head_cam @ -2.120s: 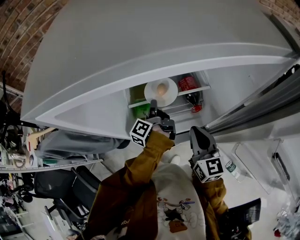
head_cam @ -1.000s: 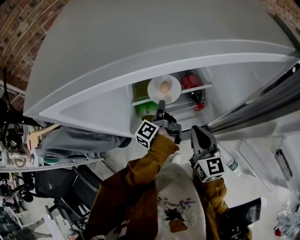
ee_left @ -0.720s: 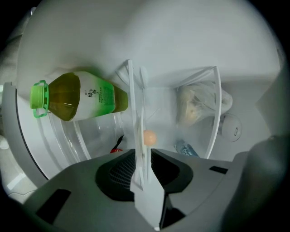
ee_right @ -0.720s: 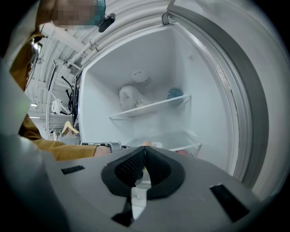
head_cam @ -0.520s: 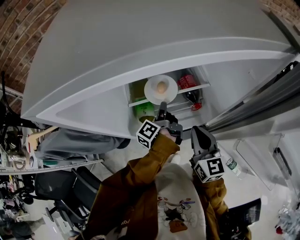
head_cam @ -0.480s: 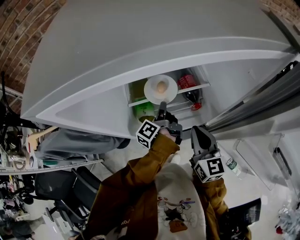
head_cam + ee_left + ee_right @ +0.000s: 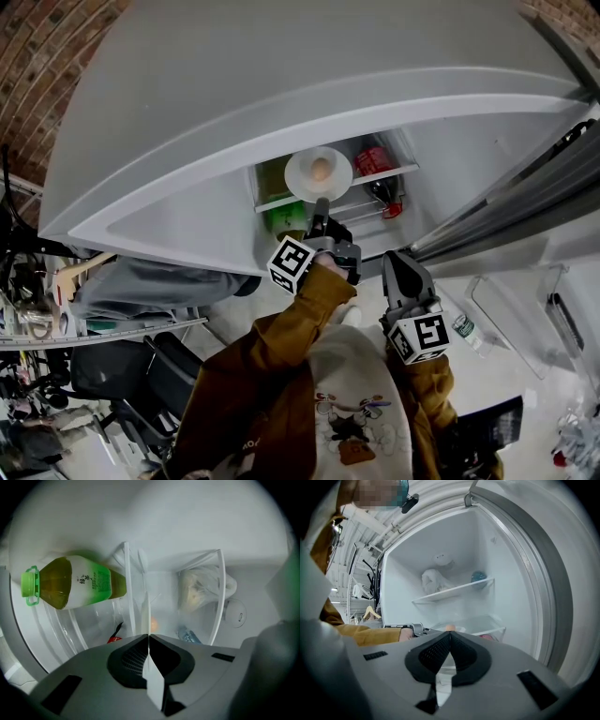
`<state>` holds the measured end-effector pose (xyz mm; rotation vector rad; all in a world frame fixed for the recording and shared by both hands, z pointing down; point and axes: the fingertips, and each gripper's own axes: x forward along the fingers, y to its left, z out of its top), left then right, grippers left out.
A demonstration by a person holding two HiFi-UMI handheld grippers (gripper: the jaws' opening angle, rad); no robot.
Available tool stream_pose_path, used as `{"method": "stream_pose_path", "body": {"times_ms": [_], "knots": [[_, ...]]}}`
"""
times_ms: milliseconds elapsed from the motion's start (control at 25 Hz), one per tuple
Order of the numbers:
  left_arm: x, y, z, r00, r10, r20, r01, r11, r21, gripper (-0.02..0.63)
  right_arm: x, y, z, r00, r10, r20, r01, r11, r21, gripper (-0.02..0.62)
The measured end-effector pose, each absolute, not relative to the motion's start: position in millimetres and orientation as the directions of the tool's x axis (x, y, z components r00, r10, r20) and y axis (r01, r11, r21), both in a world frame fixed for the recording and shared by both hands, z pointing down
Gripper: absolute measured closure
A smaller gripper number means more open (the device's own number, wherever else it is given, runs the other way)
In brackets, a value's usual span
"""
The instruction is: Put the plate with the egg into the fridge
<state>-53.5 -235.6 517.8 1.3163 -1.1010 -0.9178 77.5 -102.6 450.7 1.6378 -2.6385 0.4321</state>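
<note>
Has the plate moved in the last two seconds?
No. The plate is just as far left of the red can as it was two seconds ago, and at the same height against it.

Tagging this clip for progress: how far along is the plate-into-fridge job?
Done: the fridge stands open and the plate with the egg is in its opening, level with a shelf. In hand: the left gripper is shut on the plate's rim; the right gripper is shut, empty, held back. Left: rest the plate on the shelf (cannot tell if it touches), let go, pull out.
</note>
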Motion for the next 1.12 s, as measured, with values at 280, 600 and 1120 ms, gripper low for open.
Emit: {"method": "stream_pose_path", "body": {"times_ms": [280, 600, 1120], "knots": [[-60, -240, 512, 0.252, -0.965, 0.069, -0.071, 0.052, 0.996, 0.589, 76, -103, 450, -0.460, -0.876, 0.145, -0.878, 0.424, -0.224, 0.592], [-58, -248, 506, 0.256, -0.966, 0.042, -0.058, 0.028, 0.998, 0.589, 79, -105, 451, -0.460, -0.876, 0.146, -0.877, 0.423, -0.228, 0.592], [-56, -265, 500, 0.260, -0.965, 0.021, -0.051, 0.008, 0.999, 0.589, 83, -113, 451, -0.457, -0.877, 0.149, -0.878, 0.419, -0.230, 0.592]]}}
